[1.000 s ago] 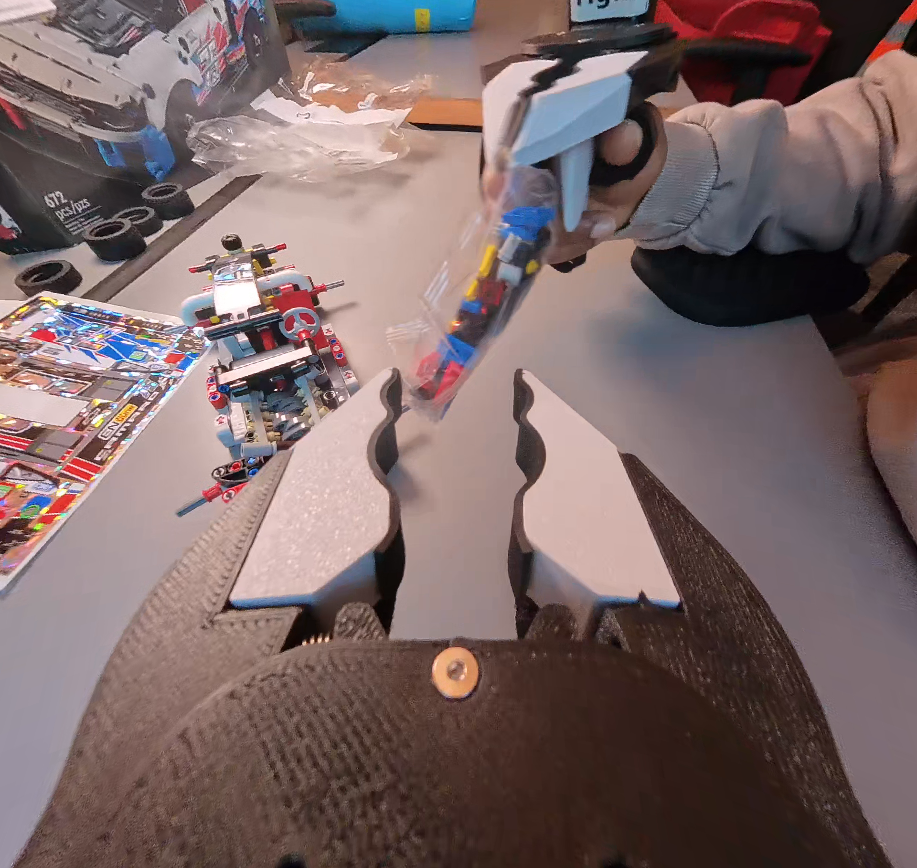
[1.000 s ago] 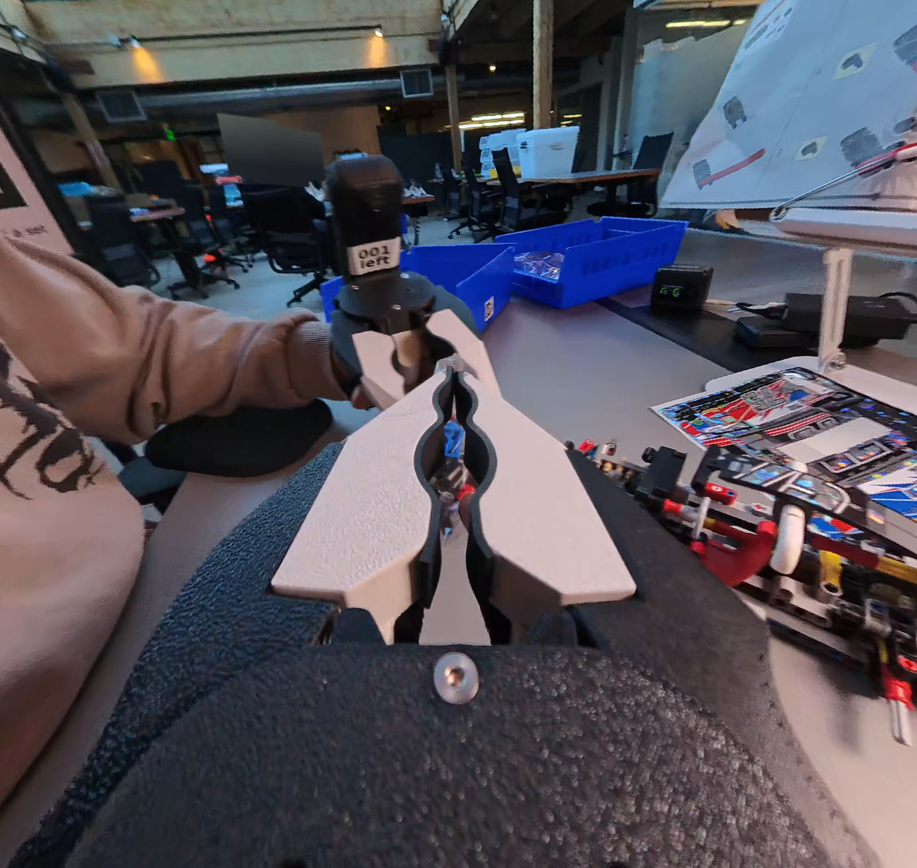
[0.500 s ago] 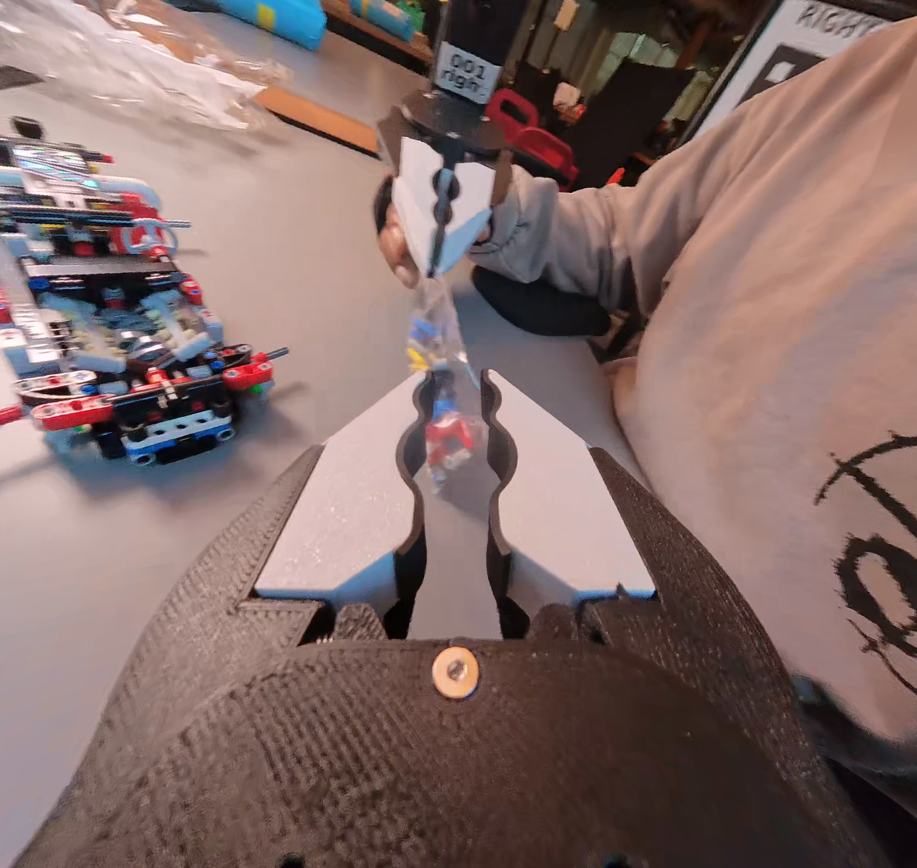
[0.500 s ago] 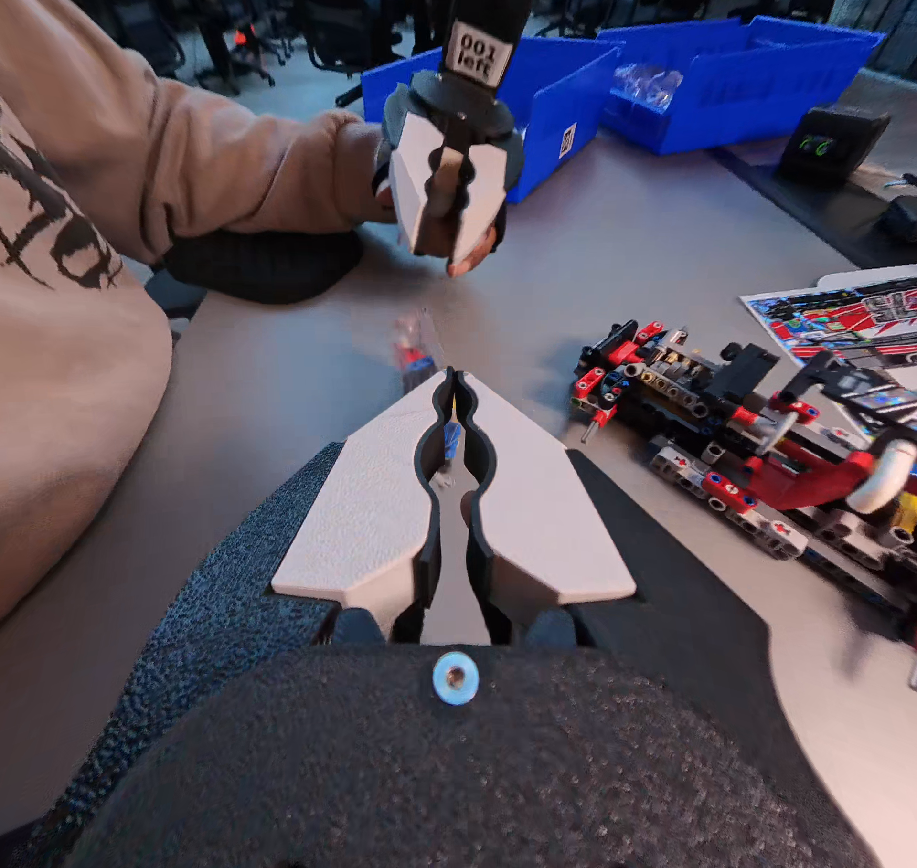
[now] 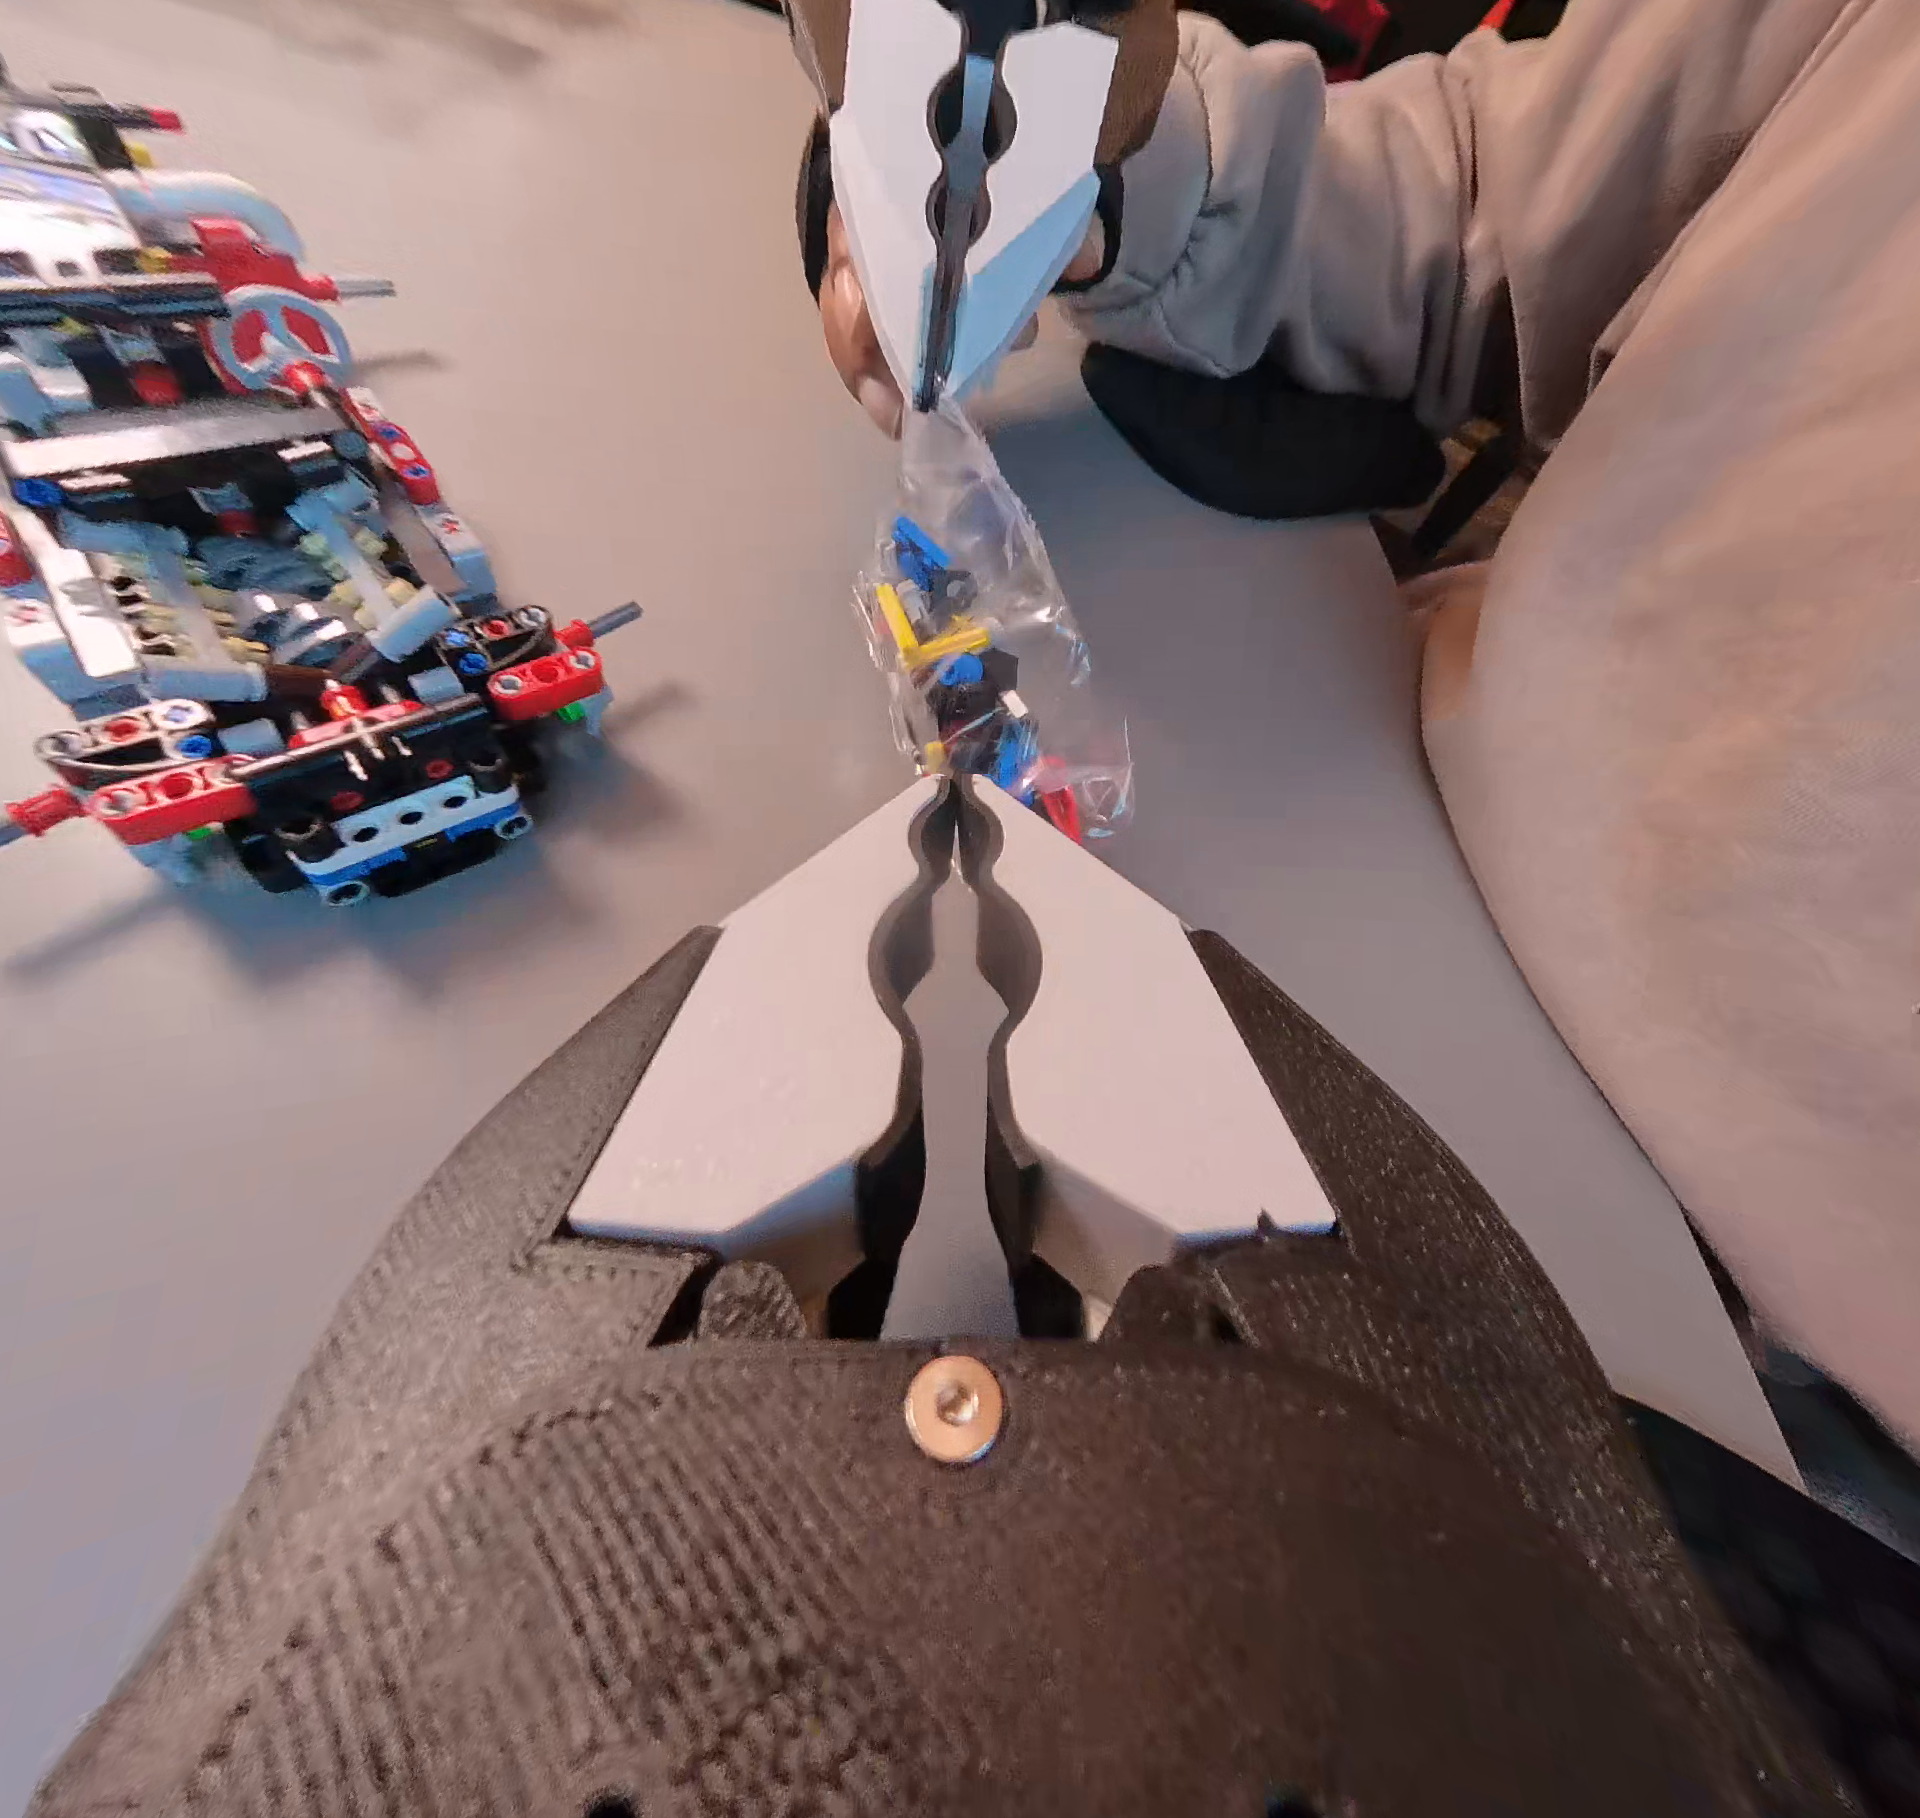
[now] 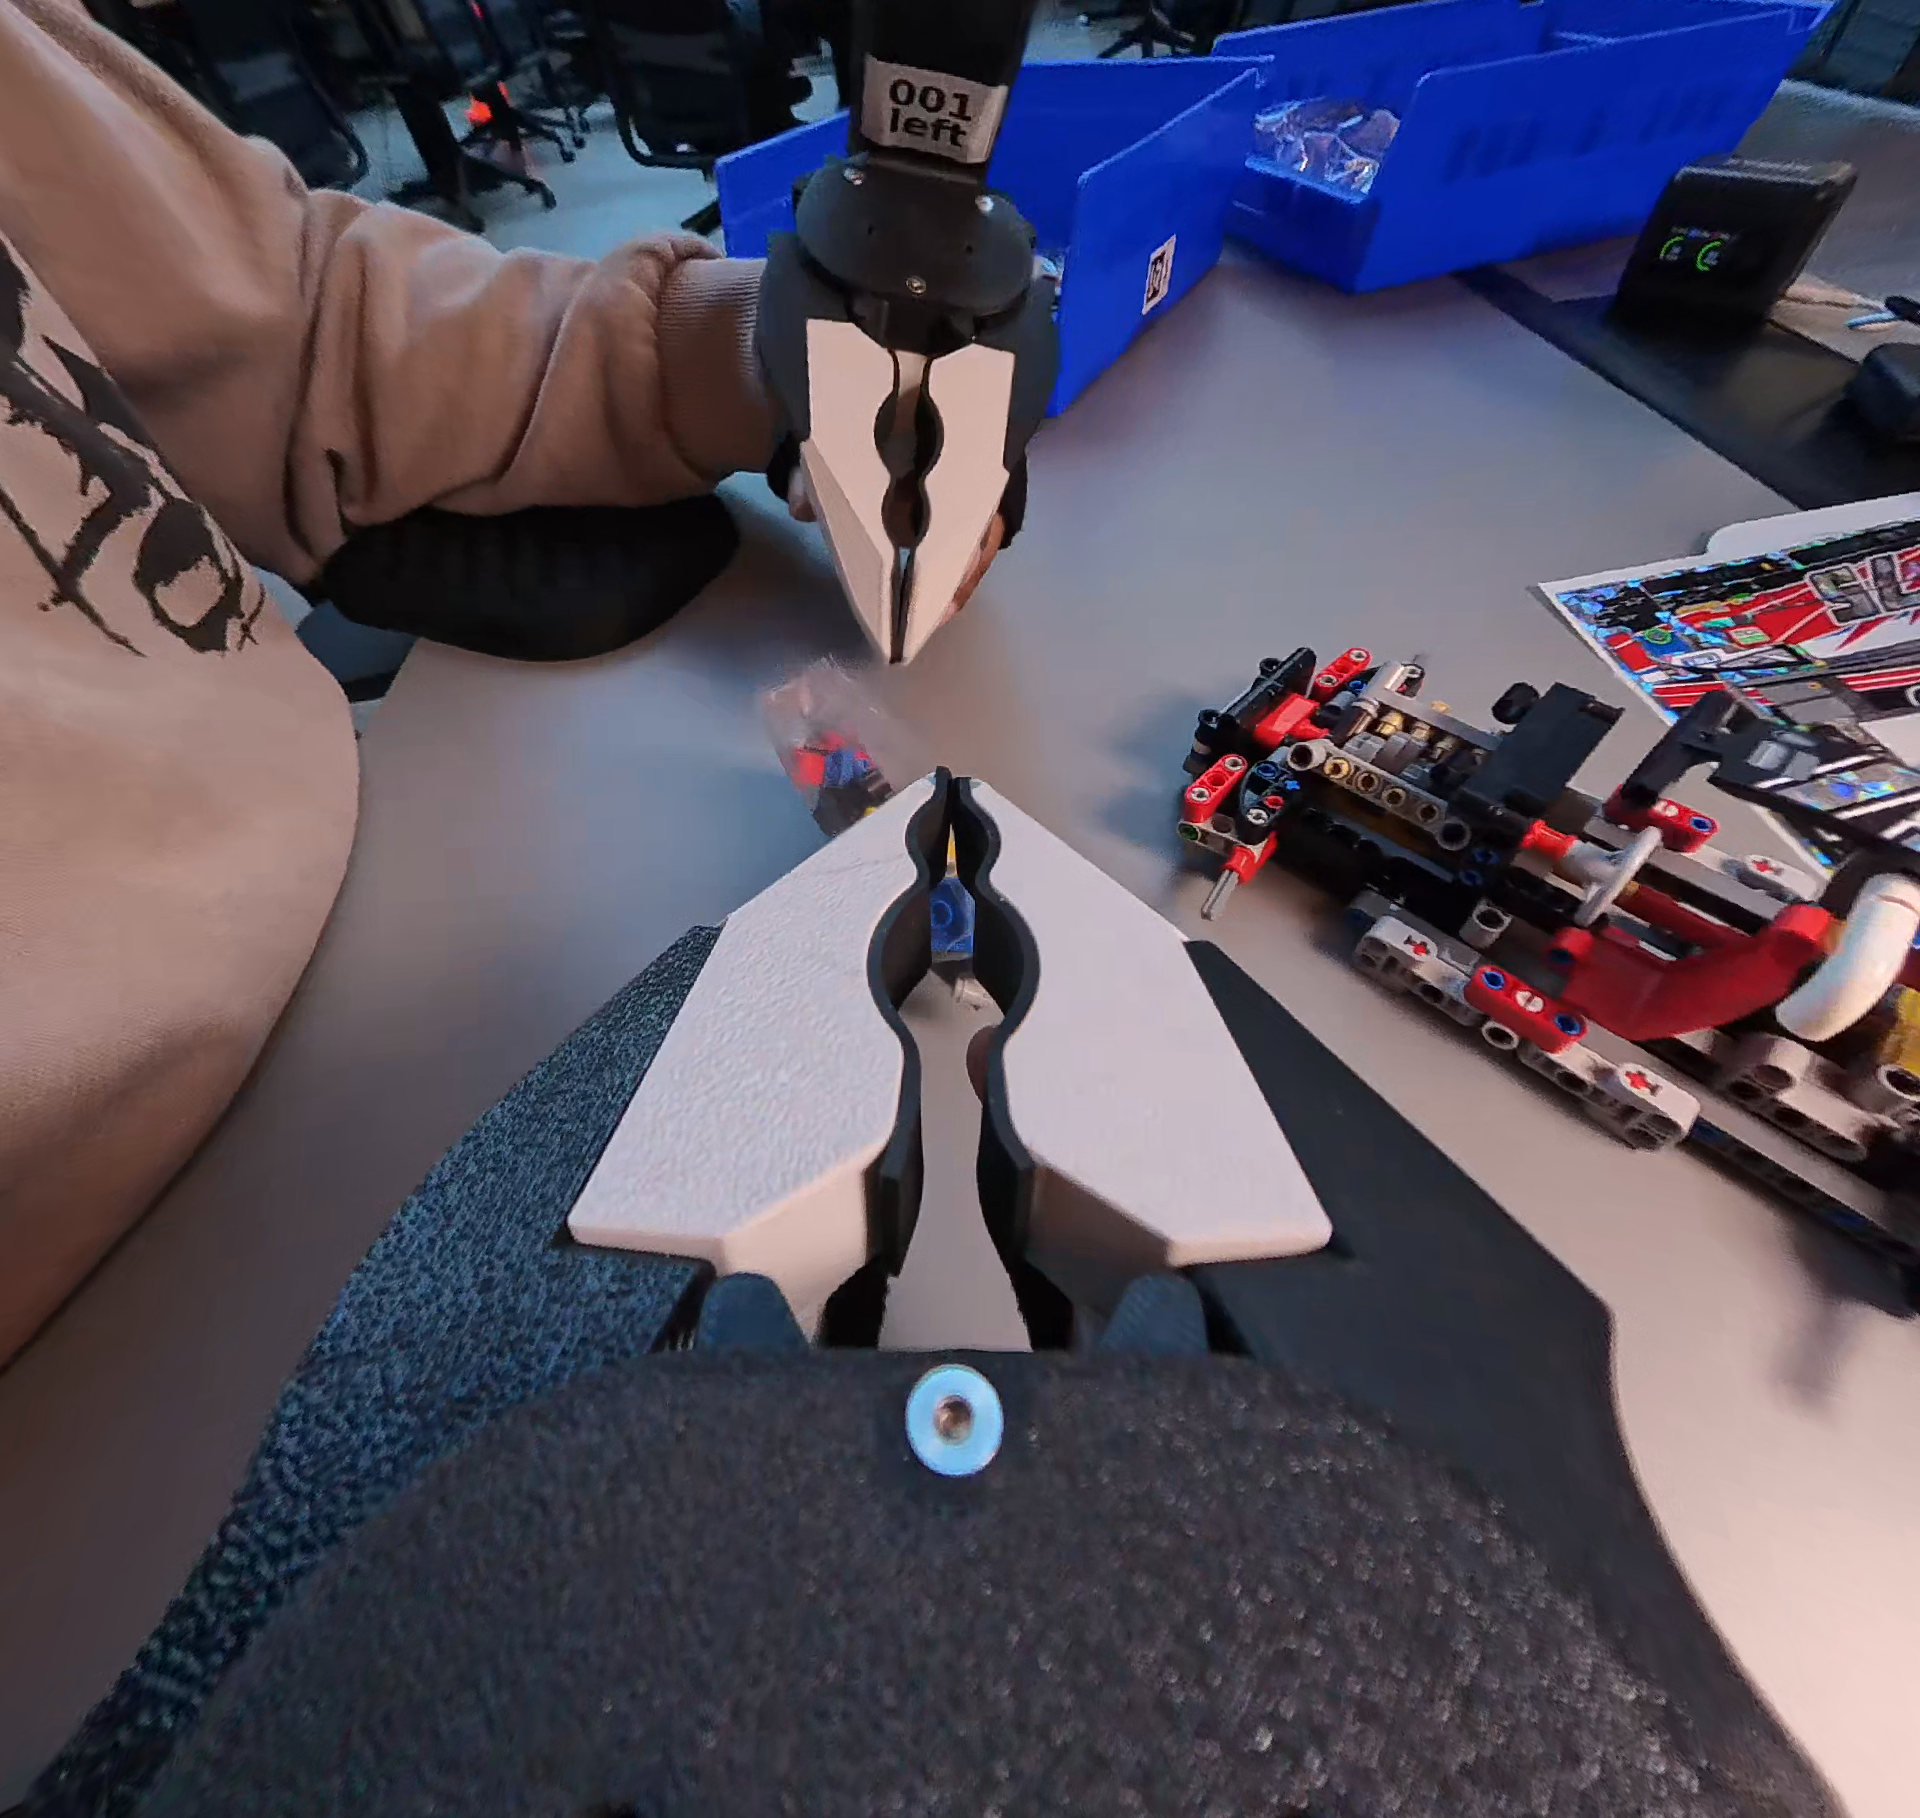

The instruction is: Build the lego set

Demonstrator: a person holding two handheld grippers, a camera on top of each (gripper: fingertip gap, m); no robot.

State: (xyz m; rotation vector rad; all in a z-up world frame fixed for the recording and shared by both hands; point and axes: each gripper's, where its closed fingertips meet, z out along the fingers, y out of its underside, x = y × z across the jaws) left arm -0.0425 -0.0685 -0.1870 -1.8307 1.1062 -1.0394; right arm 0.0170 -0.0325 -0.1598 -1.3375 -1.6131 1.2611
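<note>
With both my jaws clamped on the same clear bag of parts (image 5: 971, 656), it hangs stretched between them above the grey tabletop (image 5: 623, 210). Going left to right in the left wrist view: the half-built lego car (image 5: 249, 563) sits on the tabletop at far left, chassis exposed, red steering wheel on top, well apart from the bag. Centre: left gripper (image 5: 956, 792) is closed tight on the bag's lower edge; small blue, yellow, red and black pieces are bunched inside, just above the tips. Right gripper (image 5: 930, 397) pinches the bag's top corner, pointing down toward me. Right: my beige sleeve (image 5: 1455, 210). Right wrist view shows the bag blurred, with blue bins (image 6: 1455, 106) behind and a sticker sheet (image 6: 1766, 615) at far right beyond the car.
</note>
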